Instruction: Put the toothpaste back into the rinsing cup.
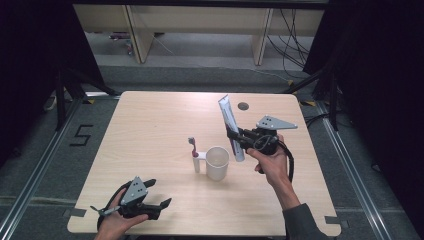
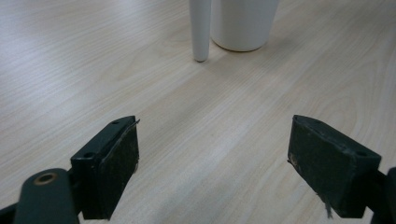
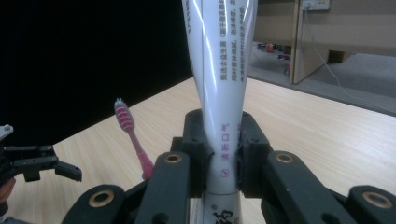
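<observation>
A white toothpaste tube (image 1: 231, 126) with printed text stands nearly upright above the table, its flat crimped end on top. My right gripper (image 1: 234, 138) is shut on its lower part; in the right gripper view the tube (image 3: 219, 93) rises between the two pads. A white cup (image 1: 217, 162) stands mid-table, just left of the held tube. A pink toothbrush (image 1: 193, 147) stands upright in a white holder (image 1: 197, 163) at the cup's left side. My left gripper (image 1: 161, 194) rests near the front left edge, open, nothing between its pads (image 2: 121, 163).
The light wooden table (image 1: 150, 125) has a small round grommet hole (image 1: 243, 106) near its far edge. Beyond the table are wooden furniture legs and cables on the floor. Dark curtains close off both sides.
</observation>
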A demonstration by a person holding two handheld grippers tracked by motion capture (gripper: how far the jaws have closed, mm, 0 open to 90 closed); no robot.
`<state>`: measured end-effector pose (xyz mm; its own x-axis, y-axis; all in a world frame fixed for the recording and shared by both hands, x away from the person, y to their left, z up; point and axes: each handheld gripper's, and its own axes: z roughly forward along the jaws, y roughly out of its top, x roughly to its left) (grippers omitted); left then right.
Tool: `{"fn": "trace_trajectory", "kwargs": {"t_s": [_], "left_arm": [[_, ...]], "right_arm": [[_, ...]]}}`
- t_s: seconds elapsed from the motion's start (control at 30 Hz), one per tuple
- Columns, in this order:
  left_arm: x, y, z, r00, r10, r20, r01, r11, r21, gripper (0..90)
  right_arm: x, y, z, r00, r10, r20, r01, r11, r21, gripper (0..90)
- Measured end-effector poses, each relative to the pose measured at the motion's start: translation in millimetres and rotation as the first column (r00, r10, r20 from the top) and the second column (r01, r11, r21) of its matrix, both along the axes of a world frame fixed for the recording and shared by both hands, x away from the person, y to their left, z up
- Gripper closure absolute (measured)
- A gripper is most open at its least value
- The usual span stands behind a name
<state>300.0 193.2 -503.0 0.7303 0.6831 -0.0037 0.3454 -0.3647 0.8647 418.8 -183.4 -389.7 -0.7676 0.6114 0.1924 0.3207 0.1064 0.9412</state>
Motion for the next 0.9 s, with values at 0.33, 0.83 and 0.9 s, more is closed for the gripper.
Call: {"fn": "trace_trajectory", "kwargs": {"t_s": [0.33, 0.83, 0.9], "left_arm": [[0.4, -0.7, -0.3, 1.0000, -0.004, 0.002, 0.004, 0.9998, -0.018, 16.1], [-0.4, -0.5, -0.1, 1.0000, -0.008, 0.000, 0.008, 0.9999, -0.013, 16.1], [-0.4, -0.4, -0.3, 1.0000, -0.009, 0.001, 0.009, 0.9999, -0.012, 16.1]], "right_arm": [[8.1, 22.1, -9.2, 0.9999, 0.016, -0.002, -0.016, 0.9987, 0.048, 77.2], [9.3, 41.7, -37.9, 0.9994, 0.030, -0.016, -0.029, 0.9991, 0.032, 77.2], [9.8, 42.3, -42.2, 0.9989, 0.045, -0.008, -0.045, 0.9989, 0.015, 77.2]]}}
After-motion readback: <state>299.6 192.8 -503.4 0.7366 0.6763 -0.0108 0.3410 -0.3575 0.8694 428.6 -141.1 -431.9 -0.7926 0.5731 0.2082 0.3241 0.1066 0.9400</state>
